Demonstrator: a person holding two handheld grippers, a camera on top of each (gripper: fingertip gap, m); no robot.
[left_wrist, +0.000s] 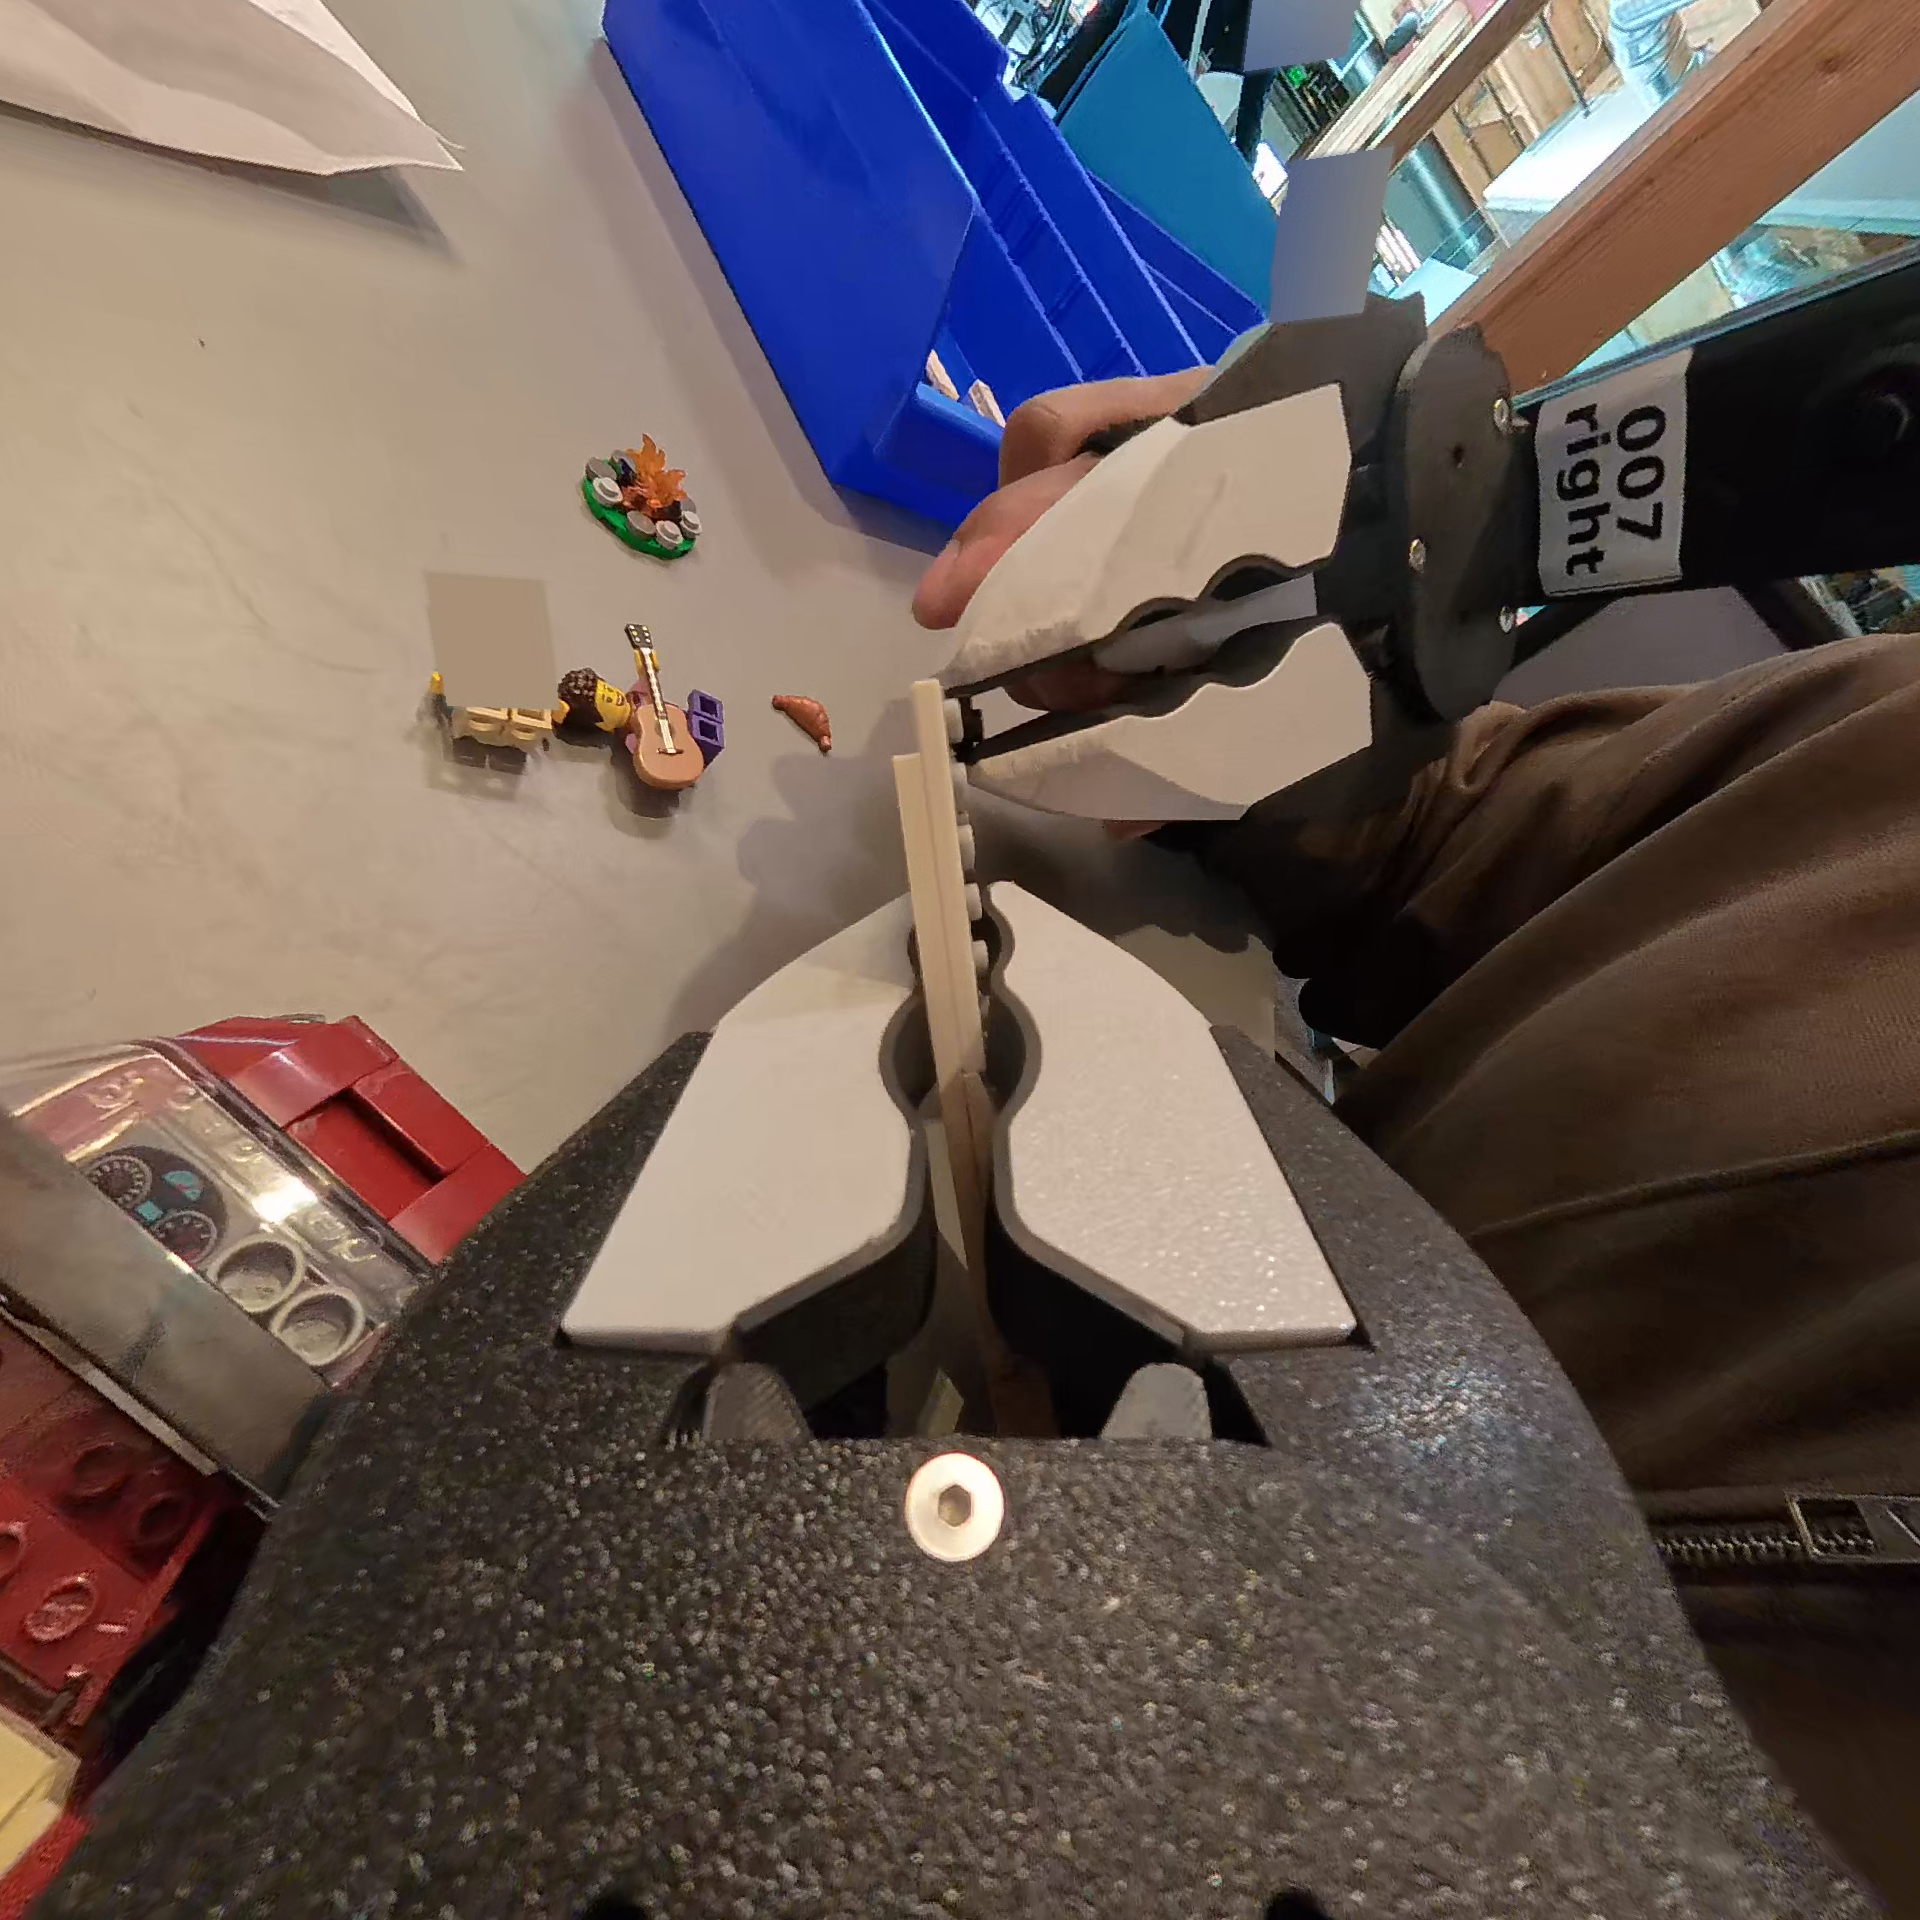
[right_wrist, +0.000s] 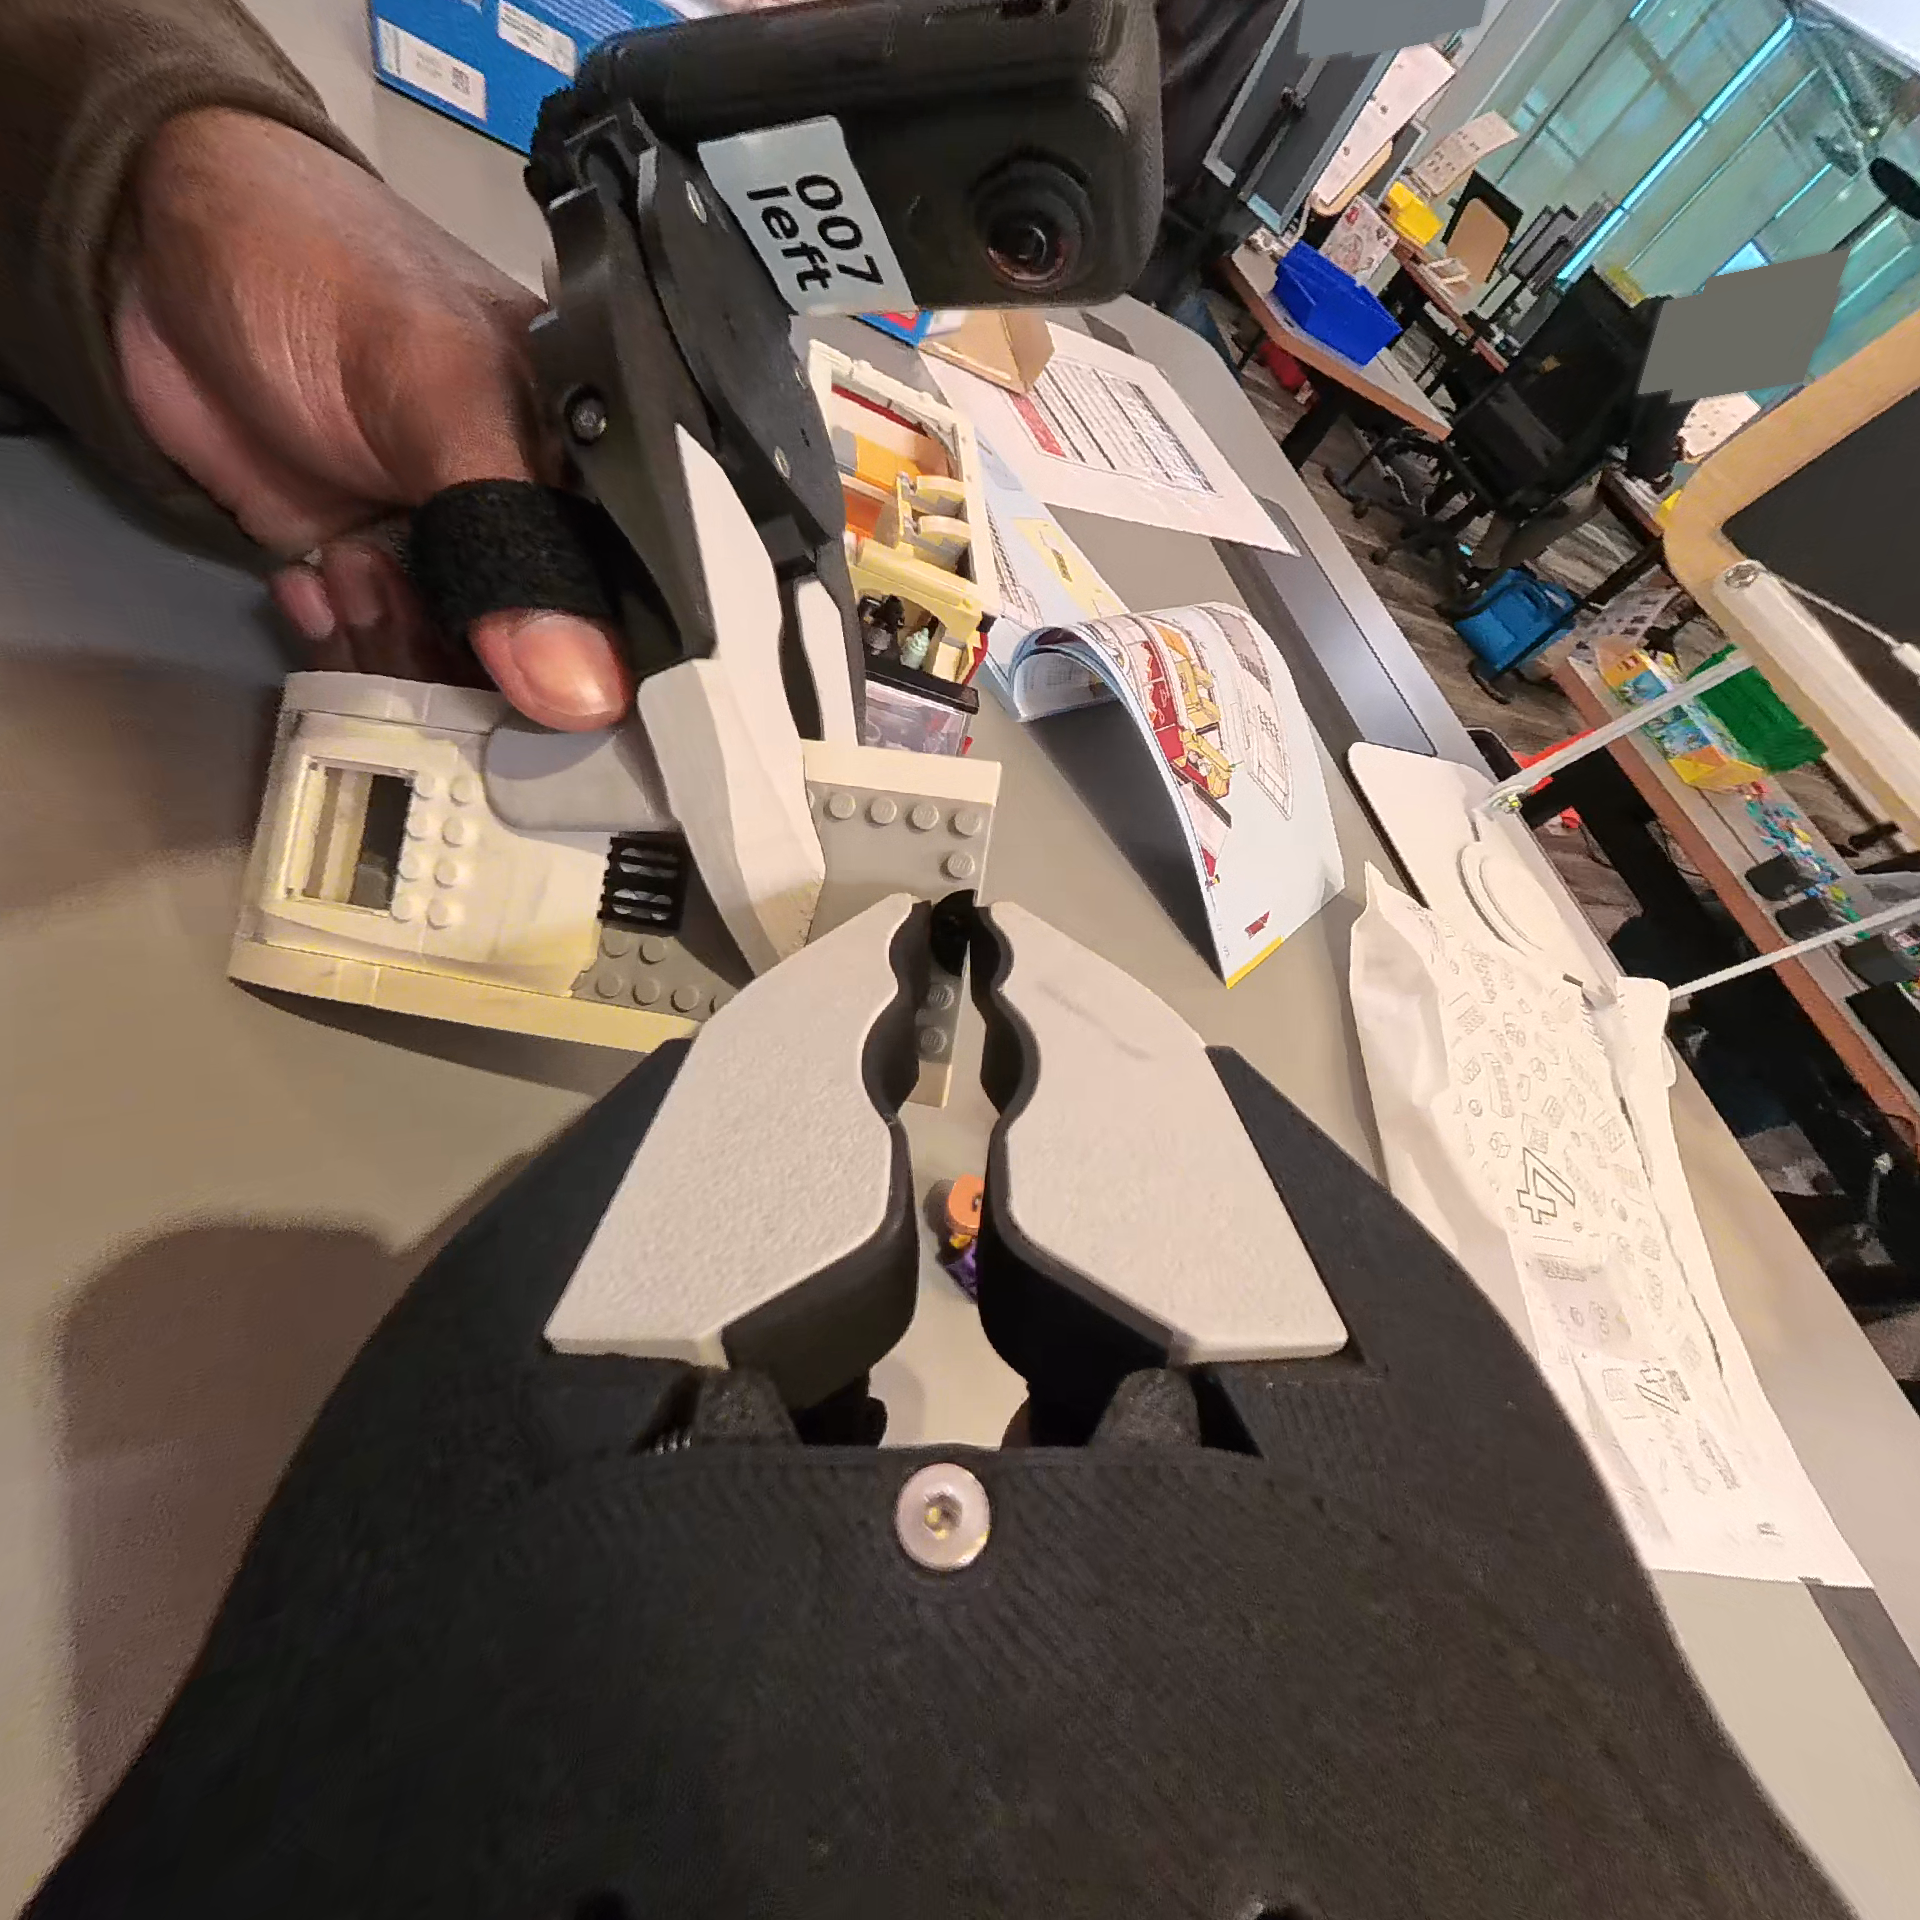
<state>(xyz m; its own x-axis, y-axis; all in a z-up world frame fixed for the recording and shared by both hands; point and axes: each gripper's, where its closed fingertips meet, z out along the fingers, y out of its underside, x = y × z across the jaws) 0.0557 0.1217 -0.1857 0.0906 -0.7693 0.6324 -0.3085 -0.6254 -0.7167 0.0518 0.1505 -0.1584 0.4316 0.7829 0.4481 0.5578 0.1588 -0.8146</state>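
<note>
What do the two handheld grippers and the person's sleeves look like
Both the left gripper and right gripper have speckled black printed bodies, a central screw, and pale grey fingers with wavy scalloped inner edges. Each carries a pale label with black writing and a black camera. A black strap loops one finger. The sleeve is brown.

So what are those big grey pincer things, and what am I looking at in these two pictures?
They are hand-held grabbers: a person squeezes one in each hand, and each carries a camera looking along its jaws. That gives two pictures, one from each.

The left gripper is clamped on a cream and grey toy-brick plate assembly, held on edge. The right gripper pinches a small black piece against that plate's studs.

On the grey table lie a toy figure with a guitar, a tiny campfire, a little croissant, a blue bin, an open instruction booklet and a cream brick build.
</note>
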